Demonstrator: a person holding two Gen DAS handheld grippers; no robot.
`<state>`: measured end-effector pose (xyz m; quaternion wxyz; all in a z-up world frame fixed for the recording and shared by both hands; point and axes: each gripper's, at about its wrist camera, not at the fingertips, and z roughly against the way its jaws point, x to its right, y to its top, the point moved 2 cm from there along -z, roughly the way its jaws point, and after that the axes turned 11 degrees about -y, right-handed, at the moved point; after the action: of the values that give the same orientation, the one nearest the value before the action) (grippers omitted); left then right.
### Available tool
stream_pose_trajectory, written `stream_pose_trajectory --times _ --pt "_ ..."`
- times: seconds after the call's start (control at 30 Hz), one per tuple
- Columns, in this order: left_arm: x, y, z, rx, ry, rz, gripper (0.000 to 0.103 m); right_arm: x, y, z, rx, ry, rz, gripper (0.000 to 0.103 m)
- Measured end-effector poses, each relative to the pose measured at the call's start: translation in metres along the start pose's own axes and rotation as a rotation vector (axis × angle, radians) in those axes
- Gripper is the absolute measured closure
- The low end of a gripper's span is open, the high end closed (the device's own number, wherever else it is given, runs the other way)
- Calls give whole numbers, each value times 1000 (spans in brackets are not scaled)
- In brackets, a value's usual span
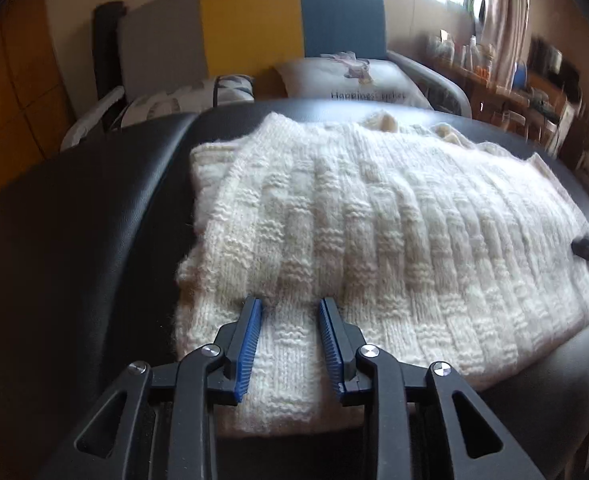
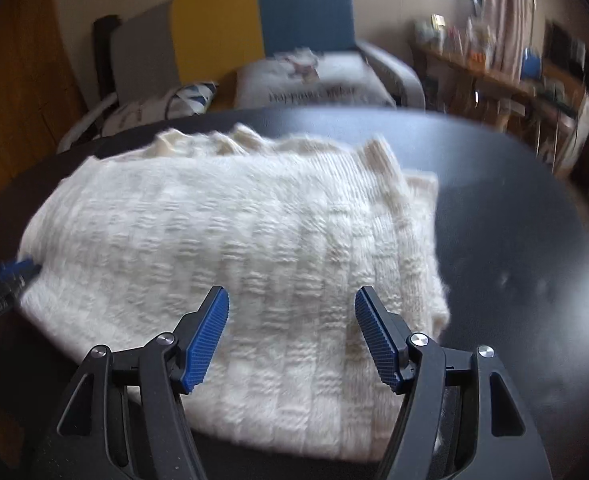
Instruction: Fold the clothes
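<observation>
Black padded leather makes up the table (image 1: 94, 216) under your work, and it fills most of both views. Behind it you have a sofa (image 1: 250, 20) with grey, yellow and blue back panels, and cushions (image 1: 358, 80) lie on its seat; a wooden shelf (image 1: 506, 80) crowded with small items runs along the wall at the right, below a curtained window.

On the table lies the cream knit sweater (image 1: 374, 216), your task piece. It is folded into a thick, roughly rectangular stack with a basket-weave pattern on top. From your left wrist camera a lower layer sticks out at the far left edge, and the near hem reaches almost to the table's front edge. From your right wrist camera the sweater (image 2: 222, 232) sits left of centre, with bare table (image 2: 514, 240) to its right; that view is blurred.

Your left gripper (image 1: 290, 304) is over the sweater's near left part, jaws partly apart with a strip of knit showing between the blue pads (image 1: 250, 340); the pads do not pinch the fabric. Your right gripper (image 2: 292, 294) hangs over the near right part of the sweater, jaws spread wide and holding nothing. Its tip also shows at the right edge of the left view.
</observation>
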<state>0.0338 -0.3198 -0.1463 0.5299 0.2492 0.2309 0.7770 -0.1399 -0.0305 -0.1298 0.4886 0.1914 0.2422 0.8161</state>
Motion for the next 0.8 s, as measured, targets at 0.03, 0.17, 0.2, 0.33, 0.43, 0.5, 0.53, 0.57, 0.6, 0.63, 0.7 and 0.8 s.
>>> stream_pose_trajectory --times 0.03,0.17,0.2,0.33,0.43,0.5,0.53,0.57,0.6,0.63,0.7,0.8 --pt "-1 0 2 7 -11 -3 73 4 0 -8 -23 9 -13 34" --pt "-7 10 11 23 -72 13 73 11 -1 -7 -23 53 5 34" --pt "-9 16 15 47 -86 24 73 13 2 -4 -15 74 -1 34" --pt "-10 46 23 120 -125 21 73 29 29 11 71 112 -62 34" --pt "0 64 12 121 -102 -45 73 40 57 4 93 148 -112 34" --pt "5 71 -4 83 -71 -88 73 43 72 -13 66 211 -138 34" --pt "4 70 -17 44 -55 -90 73 45 77 -24 41 236 -154 34" --pt "2 68 -30 -2 -39 -86 73 47 81 -38 7 242 -170 34" --pt "-1 66 -43 -48 -23 -83 72 49 81 -53 -30 235 -181 34" --pt "-2 64 -44 -38 -30 -71 72 51 79 -65 -63 205 -178 35" --pt "-3 63 -40 -6 -55 -49 72 50 79 -70 -45 187 -163 37" --pt "-8 68 -33 19 -120 -13 72 40 81 -62 -33 158 -82 37"
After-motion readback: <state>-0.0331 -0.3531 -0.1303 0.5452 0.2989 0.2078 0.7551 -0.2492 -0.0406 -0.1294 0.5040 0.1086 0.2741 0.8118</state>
